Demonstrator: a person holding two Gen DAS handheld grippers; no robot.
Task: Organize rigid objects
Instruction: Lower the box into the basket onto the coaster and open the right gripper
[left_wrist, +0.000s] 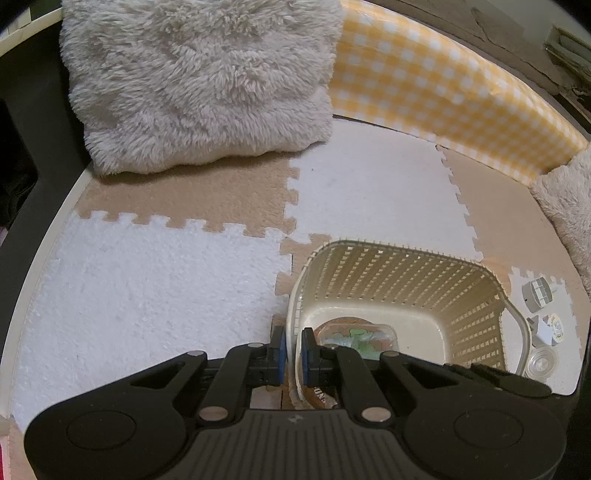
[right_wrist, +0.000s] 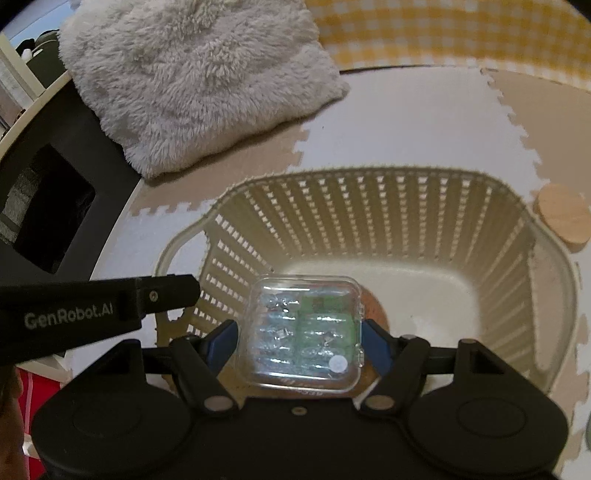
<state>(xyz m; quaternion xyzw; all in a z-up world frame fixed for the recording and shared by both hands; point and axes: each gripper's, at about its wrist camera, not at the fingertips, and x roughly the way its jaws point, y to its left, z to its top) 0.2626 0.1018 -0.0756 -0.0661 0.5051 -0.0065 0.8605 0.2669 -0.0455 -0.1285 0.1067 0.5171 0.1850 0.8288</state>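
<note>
Floor: interlocking foam mat tiles (left_wrist: 155, 280) in white and tan, with a yellow checked panel (left_wrist: 436, 85) standing along the far edge.
Cushion: a fluffy grey cushion (left_wrist: 199, 81) lies at the back left of the mat.
Basket: a cream slatted basket (right_wrist: 369, 214) sits on the mat; a brown round item lies on its floor.
Left gripper (left_wrist: 293, 350): pads pinched onto the basket's near rim.
Right gripper (right_wrist: 299, 341): clamped on a clear plastic case (right_wrist: 304, 332), held over the basket's near side.
Beside the basket: a wooden disc (right_wrist: 563, 218), and small lids and a grey tub (left_wrist: 537, 293) on the right.
</note>
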